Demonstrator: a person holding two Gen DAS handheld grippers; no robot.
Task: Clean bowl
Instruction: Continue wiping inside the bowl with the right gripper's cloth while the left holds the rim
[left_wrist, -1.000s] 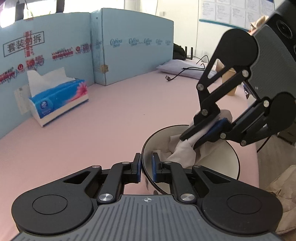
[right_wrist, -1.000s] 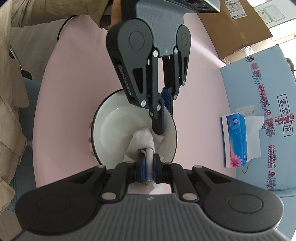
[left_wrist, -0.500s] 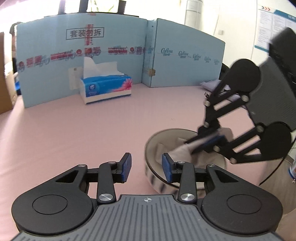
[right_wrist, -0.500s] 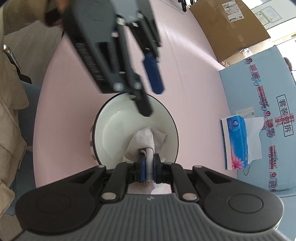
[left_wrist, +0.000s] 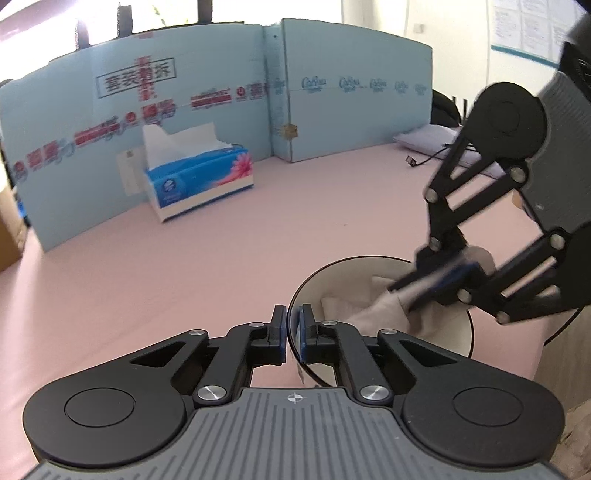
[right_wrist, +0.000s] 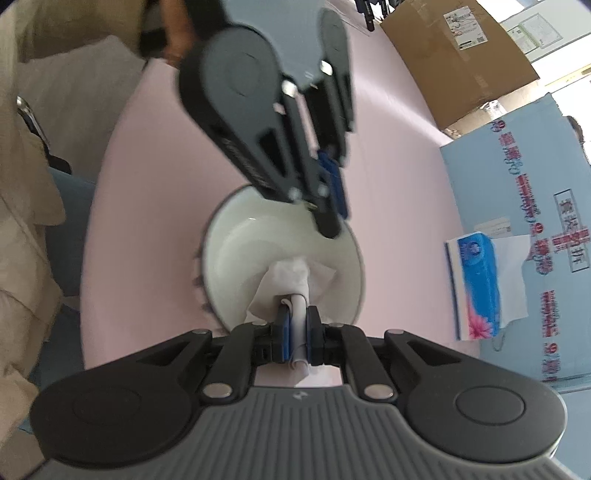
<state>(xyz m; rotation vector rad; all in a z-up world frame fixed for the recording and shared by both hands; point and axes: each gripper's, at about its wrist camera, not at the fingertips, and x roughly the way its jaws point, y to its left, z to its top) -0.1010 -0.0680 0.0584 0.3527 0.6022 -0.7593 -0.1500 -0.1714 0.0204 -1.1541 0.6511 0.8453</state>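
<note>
My left gripper (left_wrist: 291, 334) pinches the bowl (left_wrist: 463, 341) rim at nine o'clock; right gripper (right_wrist: 295, 332) clamps the tissue (right_wrist: 291, 280). Hard wiping could tip the bowl.

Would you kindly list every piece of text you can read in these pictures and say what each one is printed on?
"套装勿拆": black boxed print on the blue board behind the table.
"CoRou", repeated in a row: on the adjoining blue board; small, so the spelling is uncertain.
Red print across the first board: too blurred to read.
Tissue box logo: too small to read.
Cardboard box label: too small to read.
Wall notices: unreadable.
</note>
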